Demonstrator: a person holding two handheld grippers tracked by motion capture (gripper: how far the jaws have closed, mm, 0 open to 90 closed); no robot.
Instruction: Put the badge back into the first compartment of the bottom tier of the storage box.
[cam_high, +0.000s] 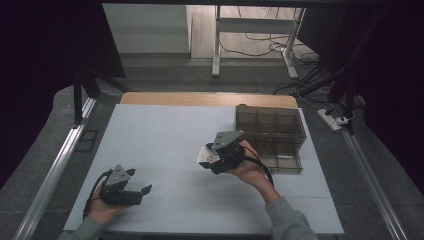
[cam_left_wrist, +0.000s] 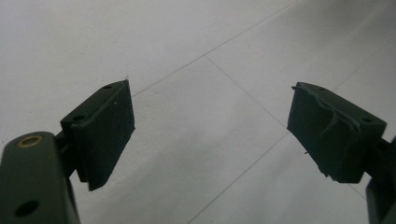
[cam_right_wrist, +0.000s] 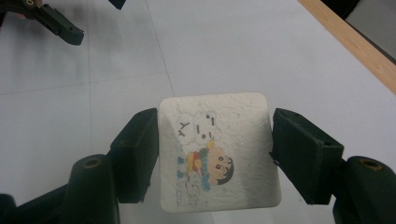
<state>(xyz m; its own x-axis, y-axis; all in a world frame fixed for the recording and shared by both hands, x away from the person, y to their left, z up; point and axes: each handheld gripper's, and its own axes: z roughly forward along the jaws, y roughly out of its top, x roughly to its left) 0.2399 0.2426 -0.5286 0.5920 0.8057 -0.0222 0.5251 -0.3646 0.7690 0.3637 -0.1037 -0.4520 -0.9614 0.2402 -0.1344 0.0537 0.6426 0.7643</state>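
White square pad (cam_right_wrist: 219, 151), printed face: cartoon child and a white dog
Letters by the dog: two marks like "Y Y", uncertain
Lower left print: faint, unreadable
Other text: none readable

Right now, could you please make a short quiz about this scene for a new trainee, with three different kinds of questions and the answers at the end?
1. True or false: the right gripper is shut on a white square pad with a cartoon print.
2. Multiple choice: how does the left gripper stand? A) shut on a cup B) open, nothing between its jaws C) shut on a cable
3. Short answer: which thing stands on the white table beyond the right gripper, at the far right corner?

Key
1. True; both pads press on its sides.
2. B.
3. A dark see-through box with compartments.
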